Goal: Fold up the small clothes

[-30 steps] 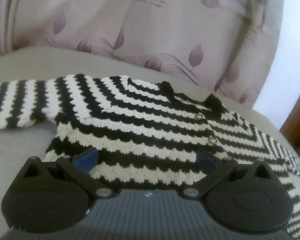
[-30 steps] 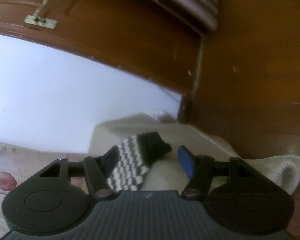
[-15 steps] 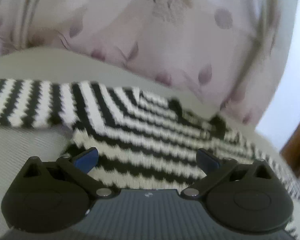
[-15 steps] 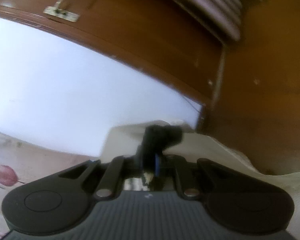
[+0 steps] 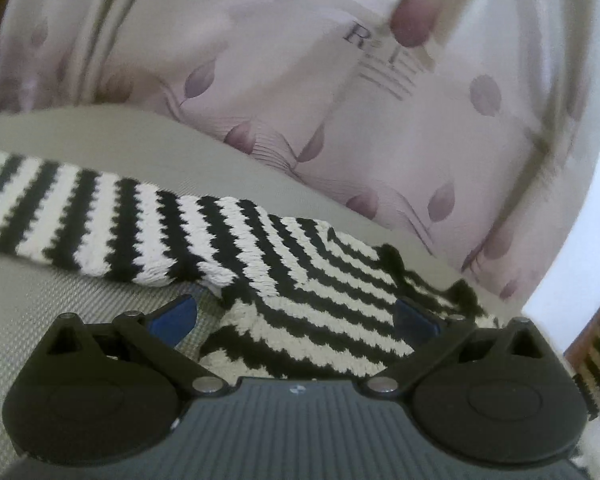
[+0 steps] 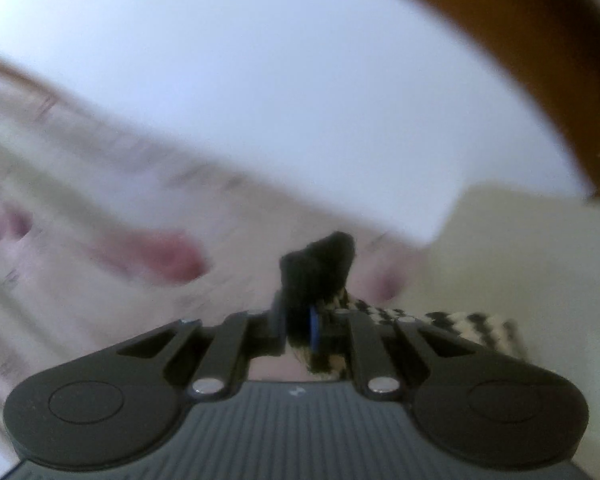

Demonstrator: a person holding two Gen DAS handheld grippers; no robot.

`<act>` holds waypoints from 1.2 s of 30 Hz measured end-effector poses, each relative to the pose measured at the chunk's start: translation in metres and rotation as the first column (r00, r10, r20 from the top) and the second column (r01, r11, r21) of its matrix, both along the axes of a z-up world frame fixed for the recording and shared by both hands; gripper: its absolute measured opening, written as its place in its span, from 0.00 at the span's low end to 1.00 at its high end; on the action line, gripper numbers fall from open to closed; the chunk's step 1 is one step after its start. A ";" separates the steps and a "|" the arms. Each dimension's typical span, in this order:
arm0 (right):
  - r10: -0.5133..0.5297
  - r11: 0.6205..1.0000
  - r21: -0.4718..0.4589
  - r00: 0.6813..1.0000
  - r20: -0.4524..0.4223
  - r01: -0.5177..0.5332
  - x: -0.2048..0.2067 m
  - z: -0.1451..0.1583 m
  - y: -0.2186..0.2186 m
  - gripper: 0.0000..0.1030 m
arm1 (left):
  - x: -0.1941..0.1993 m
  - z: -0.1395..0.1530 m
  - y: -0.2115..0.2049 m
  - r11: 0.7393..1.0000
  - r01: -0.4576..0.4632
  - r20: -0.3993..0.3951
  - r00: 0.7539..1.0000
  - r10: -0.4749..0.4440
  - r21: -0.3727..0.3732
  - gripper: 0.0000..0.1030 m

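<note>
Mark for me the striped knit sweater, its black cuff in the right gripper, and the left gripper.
striped knit sweater (image 5: 312, 280), left wrist view, on the front panel.
black cuff (image 6: 320, 264), right wrist view, on the cuff end sticking out past the pads.
left gripper (image 5: 296, 316), left wrist view, midway between its open fingertips.

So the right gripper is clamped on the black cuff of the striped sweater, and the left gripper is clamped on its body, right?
Not quite. The left gripper is open over the sweater, as the left wrist view shows. The right gripper is indeed shut on the black cuff.
</note>
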State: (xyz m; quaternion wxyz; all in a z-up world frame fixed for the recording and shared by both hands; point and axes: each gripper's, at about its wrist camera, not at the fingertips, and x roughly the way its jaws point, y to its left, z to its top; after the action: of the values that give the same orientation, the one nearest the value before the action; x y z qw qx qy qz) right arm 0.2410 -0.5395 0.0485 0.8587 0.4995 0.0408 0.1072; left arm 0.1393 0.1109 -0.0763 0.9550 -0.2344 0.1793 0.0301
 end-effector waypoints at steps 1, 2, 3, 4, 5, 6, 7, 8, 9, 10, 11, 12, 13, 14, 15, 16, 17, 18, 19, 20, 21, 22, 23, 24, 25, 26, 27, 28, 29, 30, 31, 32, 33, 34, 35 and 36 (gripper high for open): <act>0.037 0.999 0.005 0.999 0.022 -0.038 0.009 0.005 0.020 0.10 | -0.001 -0.001 0.003 1.000 -0.012 -0.001 1.000 0.012 -0.014 1.00; 0.077 0.997 0.012 0.996 0.040 -0.078 0.017 0.009 0.039 0.10 | -0.002 -0.001 0.005 0.999 -0.023 0.002 1.000 0.023 -0.027 1.00; 0.123 0.992 0.012 0.991 0.054 -0.124 0.026 0.012 0.064 0.10 | -0.003 -0.001 0.007 0.999 -0.028 0.008 1.000 0.029 -0.040 1.00; 0.170 0.985 0.007 0.983 0.064 -0.171 0.034 0.014 0.089 0.10 | -0.005 -0.001 0.008 0.998 -0.030 0.014 0.999 0.031 -0.052 1.00; 0.214 0.976 0.010 0.974 0.070 -0.215 0.041 0.015 0.113 0.10 | -0.006 -0.001 0.009 0.998 -0.033 0.017 0.999 0.034 -0.058 1.00; 0.258 0.966 0.013 0.963 0.074 -0.259 0.048 0.012 0.136 0.10 | -0.007 -0.001 0.010 0.997 -0.042 0.018 0.999 0.044 -0.062 1.00; 0.300 0.954 0.007 0.951 0.070 -0.301 0.054 0.009 0.158 0.10 | -0.008 -0.001 0.011 0.996 -0.051 0.022 0.998 0.052 -0.067 1.00; 0.342 0.940 -0.007 0.938 0.059 -0.342 0.061 0.006 0.181 0.10 | -0.010 -0.001 0.012 0.996 -0.054 0.031 0.998 0.057 -0.075 1.00; 0.379 0.926 -0.021 0.924 0.050 -0.378 0.061 0.002 0.203 0.10 | -0.011 -0.001 0.012 0.995 -0.056 0.036 0.998 0.059 -0.081 1.00; 0.419 0.908 -0.029 0.907 0.035 -0.419 0.064 -0.006 0.224 0.10 | -0.012 -0.001 0.013 0.994 -0.059 0.042 0.997 0.063 -0.088 1.00; 0.455 0.890 -0.032 0.890 0.017 -0.455 0.067 -0.015 0.245 0.10 | -0.014 0.000 0.014 0.993 -0.070 0.047 0.996 0.074 -0.093 1.00; 0.482 0.876 -0.035 0.876 -0.001 -0.482 0.070 -0.024 0.261 0.10 | -0.014 0.000 0.014 0.993 -0.075 0.049 0.996 0.080 -0.096 1.00; 0.503 0.863 -0.039 0.864 -0.023 -0.504 0.074 -0.033 0.278 0.10 | -0.014 0.000 0.015 0.992 -0.071 0.051 0.996 0.077 -0.102 1.00; 0.520 0.853 -0.038 0.853 -0.046 -0.521 0.077 -0.042 0.292 0.10 | -0.013 0.000 0.015 0.992 -0.068 0.051 0.996 0.074 -0.105 1.00; 0.538 0.841 -0.023 0.840 -0.074 -0.541 0.082 -0.053 0.307 0.10 | -0.013 0.000 0.015 0.992 -0.072 0.049 0.996 0.077 -0.107 1.00; 0.551 0.832 -0.013 0.829 -0.093 -0.555 0.083 -0.062 0.320 0.10 | -0.013 0.000 0.015 0.991 -0.073 0.050 0.996 0.079 -0.110 1.00; 0.561 0.825 -0.016 0.821 -0.106 -0.565 0.085 -0.069 0.332 0.10 | -0.013 0.000 0.015 0.991 -0.072 0.052 0.996 0.079 -0.113 1.00; 0.567 0.818 -0.030 0.814 -0.123 -0.574 0.087 -0.075 0.342 0.10 | -0.013 0.000 0.016 0.991 -0.072 0.053 0.995 0.079 -0.116 1.00; 0.571 0.813 -0.039 0.809 -0.138 -0.581 0.089 -0.080 0.350 0.10 | -0.014 -0.001 0.016 0.990 -0.075 0.055 0.995 0.082 -0.119 1.00; 0.579 0.807 -0.040 0.802 -0.150 -0.590 0.091 -0.085 0.359 0.10 | -0.014 -0.001 0.016 0.989 -0.079 0.055 0.995 0.086 -0.121 1.00; 0.589 0.798 -0.036 0.791 -0.163 -0.602 0.093 -0.091 0.365 0.10 | -0.014 -0.001 0.016 0.989 -0.083 0.055 0.994 0.091 -0.124 1.00; 0.596 0.792 -0.033 0.783 -0.177 -0.610 0.095 -0.096 0.373 0.11 | -0.013 -0.002 0.016 0.988 -0.082 0.054 0.995 0.090 -0.127 1.00; 0.609 0.779 -0.035 0.769 -0.193 -0.626 0.095 -0.101 0.379 0.13 | -0.013 -0.002 0.016 0.988 -0.082 0.052 0.995 0.089 -0.130 1.00; 0.624 0.763 -0.040 0.751 -0.216 -0.645 0.104 -0.106 0.380 0.14 | -0.013 -0.002 0.016 0.988 -0.083 0.049 0.995 0.090 -0.132 1.00; 0.643 0.738 -0.049 0.723 -0.252 -0.673 0.107 -0.111 0.382 0.23 | -0.012 -0.002 0.016 0.988 -0.084 0.045 0.995 0.091 -0.132 1.00; 0.654 0.718 -0.063 0.703 -0.279 -0.693 0.107 -0.116 0.384 0.39 | -0.011 -0.003 0.015 0.988 -0.082 0.043 0.995 0.088 -0.134 1.00; 0.657 0.707 -0.085 0.696 -0.290 -0.702 0.107 -0.115 0.382 0.53 | -0.010 -0.003 0.016 0.988 -0.077 0.040 0.996 0.083 -0.136 1.00; 0.643 0.711 -0.126 0.712 -0.283 -0.692 0.105 -0.110 0.374 0.56 | -0.010 -0.003 0.016 0.988 -0.075 0.039 0.996 0.081 -0.136 1.00; 0.625 0.716 -0.185 0.737 -0.258 -0.673 0.102 -0.101 0.364 0.57 | -0.010 -0.004 0.016 0.988 -0.074 0.037 0.996 0.079 -0.137 1.00; 0.611 0.717 -0.246 0.757 -0.231 -0.653 0.099 -0.090 0.349 0.57 | -0.009 -0.004 0.016 0.988 -0.072 0.036 0.996 0.077 -0.140 1.00; 0.592 0.717 -0.305 0.778 -0.208 -0.627 0.097 -0.078 0.332 0.56 | -0.008 -0.005 0.017 0.987 -0.070 0.033 0.997 0.075 -0.144 1.00; 0.549 0.721 -0.382 0.813 -0.196 -0.578 0.098 -0.065 0.310 0.56 | -0.008 -0.005 0.017 0.987 -0.068 0.030 0.997 0.073 -0.148 1.00; 0.488 0.716 -0.463 0.849 -0.202 -0.522 0.100 -0.055 0.293 0.56 | -0.007 -0.006 0.017 0.986 -0.066 0.028 0.997 0.071 -0.152 1.00; 0.421 0.687 -0.561 0.882 -0.211 -0.462 0.105 -0.044 0.275 0.56 | -0.007 -0.007 0.017 0.986 -0.065 0.026 0.997 0.070 -0.155 1.00; 0.384 0.649 -0.627 0.897 -0.218 -0.430 0.111 -0.037 0.261 0.55 | -0.006 -0.007 0.017 0.986 -0.064 0.024 0.997 0.068 -0.156 1.00; 0.336 0.593 -0.697 0.910 -0.241 -0.404 0.123 -0.032 0.244 0.55 | -0.006 -0.007 0.016 0.986 -0.064 0.022 0.997 0.069 -0.155 1.00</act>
State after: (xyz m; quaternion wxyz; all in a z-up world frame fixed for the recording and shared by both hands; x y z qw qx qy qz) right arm 0.3641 -0.2953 0.0168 0.9416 0.0975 0.2191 0.2363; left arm 0.1335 0.1271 -0.0834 0.9348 -0.3140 0.1600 0.0447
